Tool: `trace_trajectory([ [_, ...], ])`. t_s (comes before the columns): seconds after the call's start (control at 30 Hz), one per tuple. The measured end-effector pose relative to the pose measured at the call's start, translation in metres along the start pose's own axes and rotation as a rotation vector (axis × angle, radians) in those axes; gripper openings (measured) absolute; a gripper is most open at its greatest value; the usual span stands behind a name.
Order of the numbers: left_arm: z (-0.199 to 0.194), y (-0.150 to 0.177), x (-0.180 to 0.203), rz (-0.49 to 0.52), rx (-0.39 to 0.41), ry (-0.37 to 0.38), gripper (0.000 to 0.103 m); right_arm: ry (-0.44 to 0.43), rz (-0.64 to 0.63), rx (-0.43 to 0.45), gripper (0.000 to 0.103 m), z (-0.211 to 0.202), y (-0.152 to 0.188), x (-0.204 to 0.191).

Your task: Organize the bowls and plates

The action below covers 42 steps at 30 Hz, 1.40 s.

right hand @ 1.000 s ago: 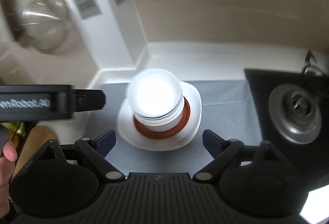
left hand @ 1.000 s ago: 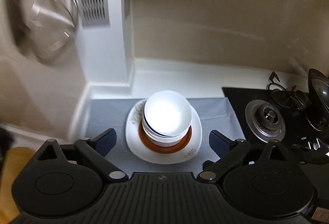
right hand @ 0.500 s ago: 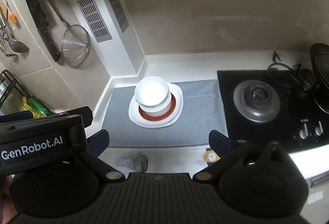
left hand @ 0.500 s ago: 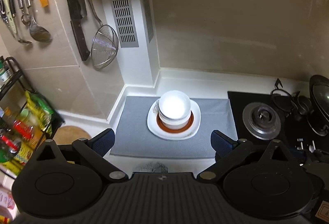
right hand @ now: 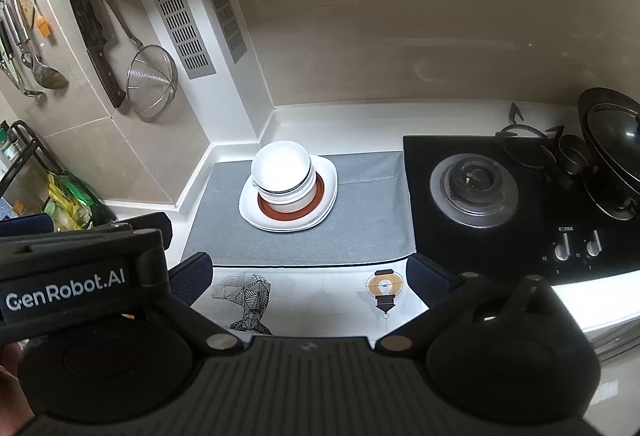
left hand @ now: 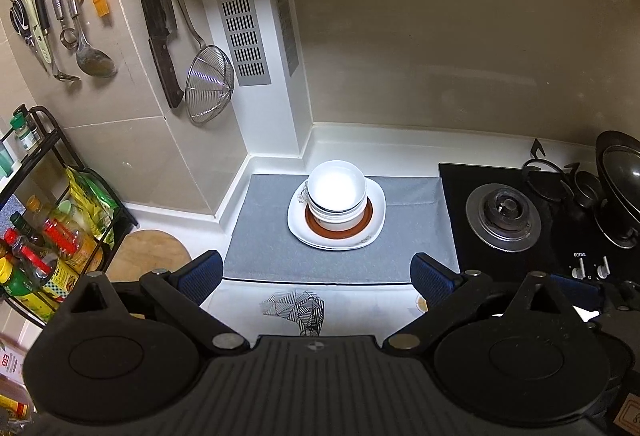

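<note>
So the desk (left hand: pixel 360 308) has a grey mat (left hand: pixel 264 248) laid on it just left of the gas hob (left hand: pixel 504 216), and everything that matters sits on that mat. Biggest piece is the white square-ish plate (left hand: pixel 374 204), a brown-rimmed plate (left hand: pixel 367 217) sits on top of it, and a nest of white bowls (left hand: pixel 336 192) sits on that one. Looks to me like the stacking is basically done, no loose dishes anywhere I can see. Left tongs (left hand: pixel 316 270) and right tongs (right hand: pixel 308 270) are both spread wide, holding nothing, hanging well back from the stack on the near side of the mat. Next move, if any, is probably just squaring the bowls up, since they sit a bit off-centre toward the wall.
</note>
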State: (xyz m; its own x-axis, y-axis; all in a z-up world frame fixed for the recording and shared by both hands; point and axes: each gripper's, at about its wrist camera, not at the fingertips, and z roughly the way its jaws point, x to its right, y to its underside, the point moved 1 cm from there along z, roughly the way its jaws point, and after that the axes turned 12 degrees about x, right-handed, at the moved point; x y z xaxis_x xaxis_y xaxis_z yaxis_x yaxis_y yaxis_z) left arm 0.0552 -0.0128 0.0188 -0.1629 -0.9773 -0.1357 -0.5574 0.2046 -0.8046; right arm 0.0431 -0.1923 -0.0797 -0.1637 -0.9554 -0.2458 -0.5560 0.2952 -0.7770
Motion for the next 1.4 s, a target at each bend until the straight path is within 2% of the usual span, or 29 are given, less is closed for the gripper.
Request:
trace_trajectory([
  [0.47, -0.010, 0.005, 0.012, 0.015, 0.000, -0.021, 0.103, -0.010, -0.004, 0.005, 0.103, -0.011, 0.004, 0.011],
  [1.4, -0.008, 0.006, 0.010, 0.041, -0.005, 0.003, 0.103, -0.004, 0.022, 0.005, 0.103, -0.015, 0.012, 0.013],
])
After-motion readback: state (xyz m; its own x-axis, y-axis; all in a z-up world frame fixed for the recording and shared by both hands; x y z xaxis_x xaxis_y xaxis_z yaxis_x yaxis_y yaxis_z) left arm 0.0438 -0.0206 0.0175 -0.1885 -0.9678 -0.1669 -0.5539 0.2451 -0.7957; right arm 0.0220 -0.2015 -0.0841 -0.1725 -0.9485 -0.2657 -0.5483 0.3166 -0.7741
